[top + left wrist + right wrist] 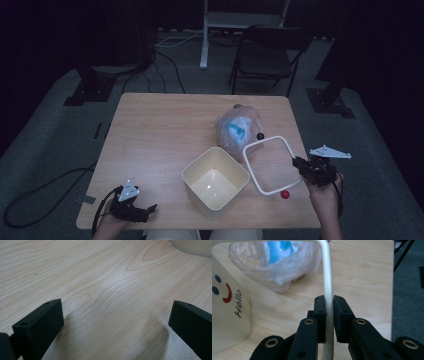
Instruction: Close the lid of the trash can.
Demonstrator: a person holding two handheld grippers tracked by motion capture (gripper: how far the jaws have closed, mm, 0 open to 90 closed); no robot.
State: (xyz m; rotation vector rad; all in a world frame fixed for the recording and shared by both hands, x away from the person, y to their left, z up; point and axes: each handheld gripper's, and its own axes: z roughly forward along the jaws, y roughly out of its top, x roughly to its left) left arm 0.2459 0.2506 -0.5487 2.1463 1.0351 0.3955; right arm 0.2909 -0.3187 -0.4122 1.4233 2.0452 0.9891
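Gripping the white frame at the table's right edge

Right gripper (300, 164) has its jaws clamped on the white frame (272, 165), lying at 3 o'clock from the cream bin (215, 181). Left gripper (145, 209), jaws apart, rests on the table (165, 130) at 8 o'clock.

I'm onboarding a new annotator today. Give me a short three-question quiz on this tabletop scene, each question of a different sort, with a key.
1. True or false: the right gripper is shut on the white square wire frame.
2. Multiple choice: what lies between the jaws of the left gripper? A) the cream square plastic bin B) bare wooden table C) the crumpled clear plastic bag
3. Fill in: the word printed on the wall of the cream square plastic bin, seen in the right gripper view, is ____.

Key: 1 true; 2 B, the open jaws frame bare wooden table; 3 Hello. The crumpled clear plastic bag lies behind the bin.
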